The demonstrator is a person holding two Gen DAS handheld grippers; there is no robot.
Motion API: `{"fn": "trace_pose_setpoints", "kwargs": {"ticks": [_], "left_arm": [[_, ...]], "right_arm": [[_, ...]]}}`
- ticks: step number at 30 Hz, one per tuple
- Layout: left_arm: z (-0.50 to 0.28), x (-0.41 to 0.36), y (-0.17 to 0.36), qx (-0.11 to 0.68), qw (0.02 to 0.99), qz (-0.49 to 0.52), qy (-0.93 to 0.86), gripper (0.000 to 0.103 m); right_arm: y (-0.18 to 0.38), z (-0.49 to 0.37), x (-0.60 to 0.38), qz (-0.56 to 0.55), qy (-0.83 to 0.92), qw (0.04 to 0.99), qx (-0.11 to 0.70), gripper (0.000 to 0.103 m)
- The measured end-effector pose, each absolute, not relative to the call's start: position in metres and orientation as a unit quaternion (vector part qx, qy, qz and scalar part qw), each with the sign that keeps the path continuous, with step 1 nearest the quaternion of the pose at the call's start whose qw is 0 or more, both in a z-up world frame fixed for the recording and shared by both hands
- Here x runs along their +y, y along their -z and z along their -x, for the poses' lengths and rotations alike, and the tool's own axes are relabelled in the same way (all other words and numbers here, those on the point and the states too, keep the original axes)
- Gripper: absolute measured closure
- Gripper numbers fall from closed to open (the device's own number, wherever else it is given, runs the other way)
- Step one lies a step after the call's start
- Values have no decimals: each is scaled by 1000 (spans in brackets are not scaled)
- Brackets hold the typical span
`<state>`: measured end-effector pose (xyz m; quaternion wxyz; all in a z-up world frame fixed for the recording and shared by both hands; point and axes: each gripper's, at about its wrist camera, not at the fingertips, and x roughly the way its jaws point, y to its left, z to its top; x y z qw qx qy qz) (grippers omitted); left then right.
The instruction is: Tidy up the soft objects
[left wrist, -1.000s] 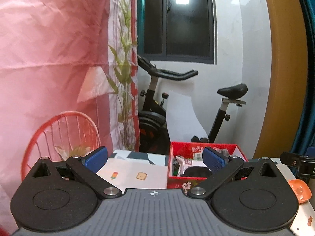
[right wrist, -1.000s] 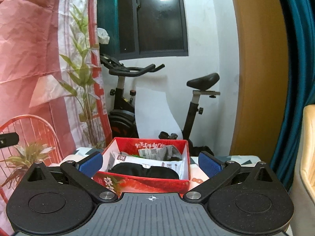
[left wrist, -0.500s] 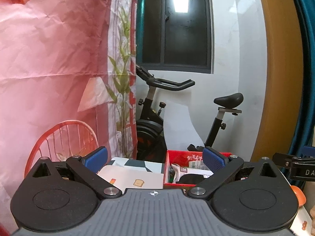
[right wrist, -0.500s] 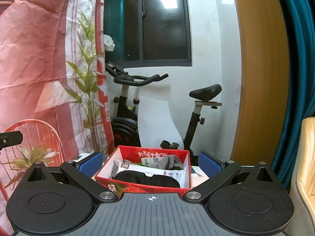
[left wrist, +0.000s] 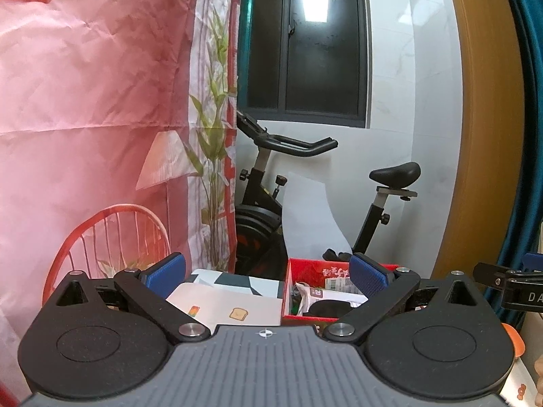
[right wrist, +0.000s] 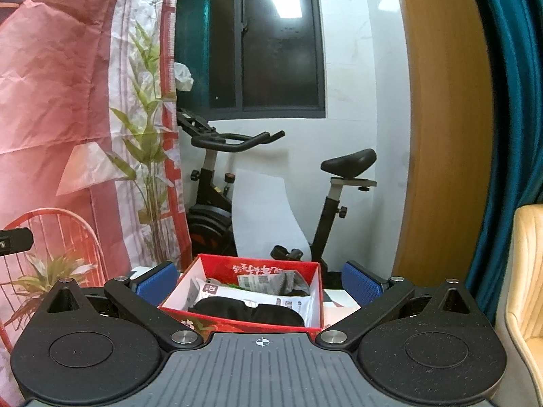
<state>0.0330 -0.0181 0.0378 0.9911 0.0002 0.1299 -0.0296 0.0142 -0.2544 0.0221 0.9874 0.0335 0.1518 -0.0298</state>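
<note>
Behind stands an exercise bike (right wrist: 237,176); my right gripper (right wrist: 259,283), spread empty, faces the red box (right wrist: 244,325) squarely, nearer than left gripper (left wrist: 268,274), also spread

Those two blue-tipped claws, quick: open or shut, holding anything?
Left gripper: open, holding nothing.
Right gripper: open, holding nothing; the red box sits beyond it.

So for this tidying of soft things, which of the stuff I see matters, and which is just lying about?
Belongs to the job:
red box
black soft item in the box
white packet in the box
left gripper, open
right gripper, open

Just lying about:
exercise bike
pink curtain
picture cards
cream chair
</note>
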Motion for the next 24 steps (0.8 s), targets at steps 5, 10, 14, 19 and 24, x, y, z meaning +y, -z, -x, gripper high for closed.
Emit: {"fn": "trace_pose_setpoints", "kwargs": {"ticks": [5,10,14,19,24], "left_arm": [[-32,-19,-38,127,991,0,29,0],[-33,-18,-38,125,992,-2,29,0],[-32,-17,-39,122,992,-2,31,0],[-30,-18,-40,120,992,-2,32,0],[-28,-17,-42,116,993,0,32,0]], "right_arm": [[-21,-14,-259,-36,35,987,150,0],[-21,-14,-261,-37,38,987,149,0],[-22,-14,-261,-37,39,988,148,0],[-24,-13,-262,-37,42,988,147,0],[-28,-11,-262,-34,42,988,142,0]]}}
